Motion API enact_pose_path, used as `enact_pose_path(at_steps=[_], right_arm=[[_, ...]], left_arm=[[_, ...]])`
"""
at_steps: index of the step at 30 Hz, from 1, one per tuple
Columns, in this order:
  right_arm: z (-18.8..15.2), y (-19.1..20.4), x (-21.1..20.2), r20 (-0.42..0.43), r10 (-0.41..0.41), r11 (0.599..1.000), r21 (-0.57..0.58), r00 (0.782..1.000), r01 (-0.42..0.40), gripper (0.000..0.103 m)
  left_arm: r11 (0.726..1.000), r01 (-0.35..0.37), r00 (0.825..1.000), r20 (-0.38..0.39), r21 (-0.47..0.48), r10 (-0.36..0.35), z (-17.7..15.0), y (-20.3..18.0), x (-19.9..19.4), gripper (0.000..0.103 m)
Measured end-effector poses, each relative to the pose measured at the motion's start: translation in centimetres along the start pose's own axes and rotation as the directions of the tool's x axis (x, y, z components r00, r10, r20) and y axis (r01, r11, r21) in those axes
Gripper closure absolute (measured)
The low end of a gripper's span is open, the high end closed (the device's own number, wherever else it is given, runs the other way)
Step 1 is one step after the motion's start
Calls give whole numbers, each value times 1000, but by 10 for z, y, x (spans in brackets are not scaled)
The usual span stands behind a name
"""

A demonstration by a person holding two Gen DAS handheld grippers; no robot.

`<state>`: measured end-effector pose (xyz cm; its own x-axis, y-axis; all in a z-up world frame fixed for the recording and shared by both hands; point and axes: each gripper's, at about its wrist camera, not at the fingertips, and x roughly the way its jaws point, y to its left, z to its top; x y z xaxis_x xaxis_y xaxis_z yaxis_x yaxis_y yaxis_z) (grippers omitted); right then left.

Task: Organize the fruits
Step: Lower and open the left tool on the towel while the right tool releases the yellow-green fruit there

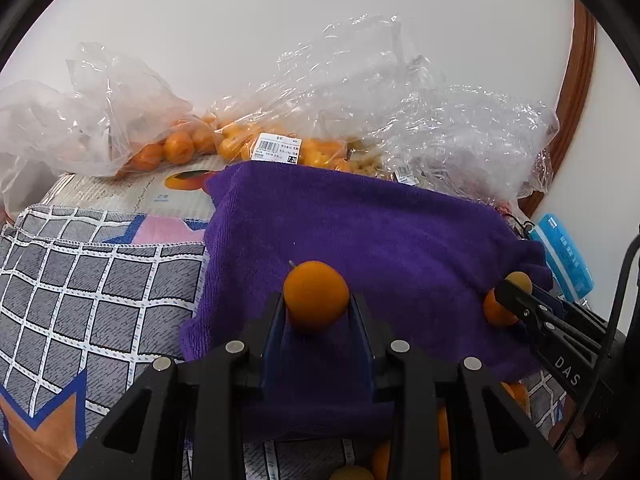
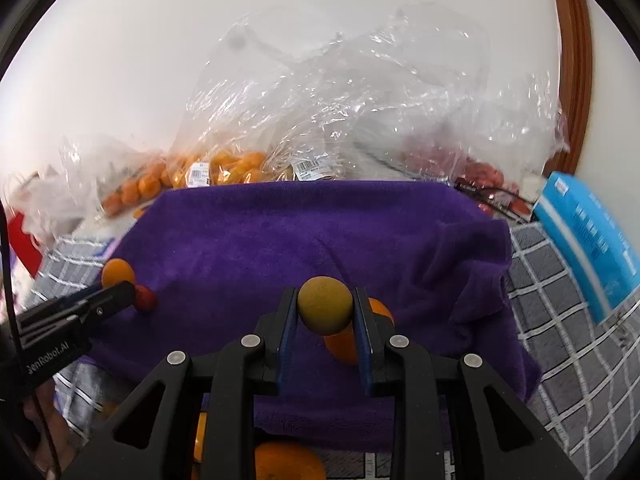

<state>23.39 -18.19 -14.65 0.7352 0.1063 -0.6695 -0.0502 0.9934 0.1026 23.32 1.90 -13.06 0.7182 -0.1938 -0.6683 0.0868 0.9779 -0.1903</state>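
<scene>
I've got left gripper [image 1: 316, 308] pinching an orange kumquat [image 1: 316, 294], right gripper [image 2: 325, 312] clamping a yellowish kumquat [image 2: 325, 305]; round fruit, either probably rolls off the purple towel [image 1: 380, 232] on release

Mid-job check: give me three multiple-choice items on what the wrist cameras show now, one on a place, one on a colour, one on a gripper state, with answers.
1. Where do the clear fruit bags lie?
A. behind the purple towel, by the wall
B. on the checked cloth
C. under the blue pack

2. What colour is the fruit in the right gripper?
A. red
B. yellow-green
C. purple

3. How is the left gripper?
A. open, nothing in it
B. shut on an orange fruit
C. shut on the towel

Answers:
1 A: the bags sit past the purple towel's far edge.
2 B: the yellow-green fruit is duller than the orange ones.
3 B: both fingers press the orange fruit.
</scene>
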Motion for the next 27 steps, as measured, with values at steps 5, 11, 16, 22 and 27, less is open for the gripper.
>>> enact_pose_path(at_steps=[5,11,16,22,27], right_arm=[[-2,3,2,-7,-7,1000,-26,1000,7,76],[-3,2,2,-7,-3,1000,-27,1000,3,76],[-2,-3,2,-9,3,1000,-9,1000,-3,76],[-2,-4,1,-7,6,1000,-1,1000,-6,72],[-2,-4,-3,14,-10,1000,-1,1000,10,64]], left_arm=[[1000,-1,1000,-1,-2,1,0,0,0,72],[1000,4,1000,-1,-9,-4,0,2,0,72],[1000,4,1000,-2,-6,-4,0,2,-1,72],[1000,4,1000,-13,-19,-4,-1,2,0,70],[999,18,1000,4,-50,-17,0,7,-5,66]])
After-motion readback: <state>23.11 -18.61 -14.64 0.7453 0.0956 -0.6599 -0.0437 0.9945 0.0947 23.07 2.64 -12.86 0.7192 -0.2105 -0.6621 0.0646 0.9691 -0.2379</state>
